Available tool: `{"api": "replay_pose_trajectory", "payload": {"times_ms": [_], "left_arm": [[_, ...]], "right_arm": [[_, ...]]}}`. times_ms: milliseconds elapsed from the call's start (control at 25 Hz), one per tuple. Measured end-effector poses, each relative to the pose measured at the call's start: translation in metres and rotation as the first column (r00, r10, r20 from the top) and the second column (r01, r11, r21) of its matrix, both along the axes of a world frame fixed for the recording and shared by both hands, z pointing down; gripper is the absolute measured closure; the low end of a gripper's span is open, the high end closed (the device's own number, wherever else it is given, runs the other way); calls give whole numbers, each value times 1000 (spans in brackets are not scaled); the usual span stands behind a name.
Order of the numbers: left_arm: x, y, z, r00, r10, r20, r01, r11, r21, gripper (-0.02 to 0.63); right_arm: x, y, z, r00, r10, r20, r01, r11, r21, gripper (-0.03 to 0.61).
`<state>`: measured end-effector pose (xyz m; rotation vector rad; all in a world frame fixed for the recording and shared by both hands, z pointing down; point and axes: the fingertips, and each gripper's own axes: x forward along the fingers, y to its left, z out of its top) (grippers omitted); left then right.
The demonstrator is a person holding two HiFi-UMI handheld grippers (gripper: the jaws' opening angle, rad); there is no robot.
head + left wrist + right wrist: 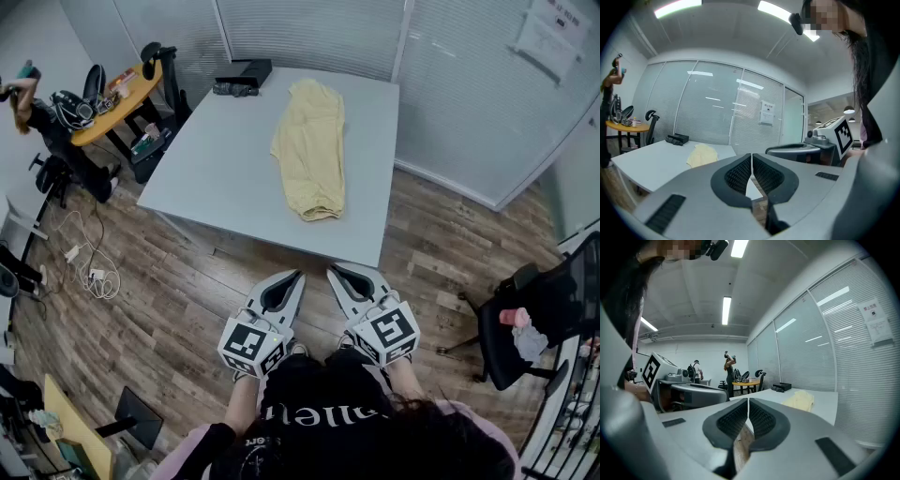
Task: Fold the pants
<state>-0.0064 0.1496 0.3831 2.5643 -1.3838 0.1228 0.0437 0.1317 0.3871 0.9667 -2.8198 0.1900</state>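
The pale yellow pants lie bunched lengthwise on the grey table, toward its right half; the same pants show small in the left gripper view, and as pale cloth in the right gripper view. My left gripper and right gripper hang side by side over the wooden floor, short of the table's near edge, well apart from the pants. Both are shut with nothing between the jaws. The left gripper and the right gripper each show their pads meeting.
A black box sits at the table's far edge. An orange round table with gear and a person stand at far left. A black office chair is at right. Cables lie on the floor at left.
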Motion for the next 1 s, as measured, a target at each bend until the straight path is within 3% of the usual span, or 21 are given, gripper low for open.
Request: {"api": "replay_pose_trajectory", "payload": {"times_ms": [480,1000], "left_arm": [[27,-17,2,1000,-18,8,18,1000,-4,584],[64,-29,9,997,-75,8,76,997,-5,584]], "right_arm": [[28,-16,-1,1000,-19,21,19,1000,7,551],[62,-23,12,995,-100,9,100,995,2,551]]}}
